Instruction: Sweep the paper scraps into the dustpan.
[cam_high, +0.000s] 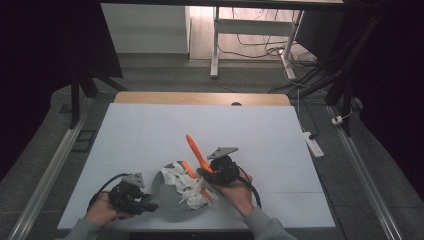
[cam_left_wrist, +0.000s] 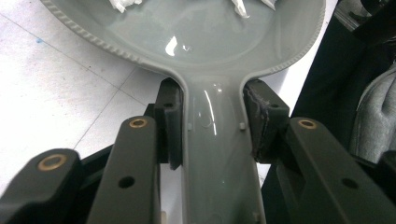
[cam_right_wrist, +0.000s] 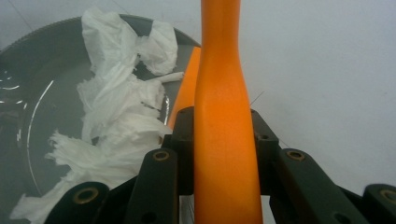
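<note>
L gripper (cam_high: 150, 204): jaws clamping grey dish (cam_left_wrist: 205, 42) by its handle, likely pinning it steady.
R gripper (cam_high: 209, 172): jaws squeezing orange spatula (cam_right_wrist: 223, 116) handle, blade down in dish w/ torn white paper (cam_right_wrist: 116, 116), prob. for scraping.
Dish: sitting on white table (cam_high: 150, 135), near front edge.

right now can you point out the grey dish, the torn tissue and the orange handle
grey dish (cam_left_wrist: 219, 154): left gripper view, on its flat handle tab between the jaws
torn tissue (cam_right_wrist: 119, 116): right gripper view, on the middle of the white heap in the dish
orange handle (cam_right_wrist: 224, 140): right gripper view, on the shaft between the jaws
</note>
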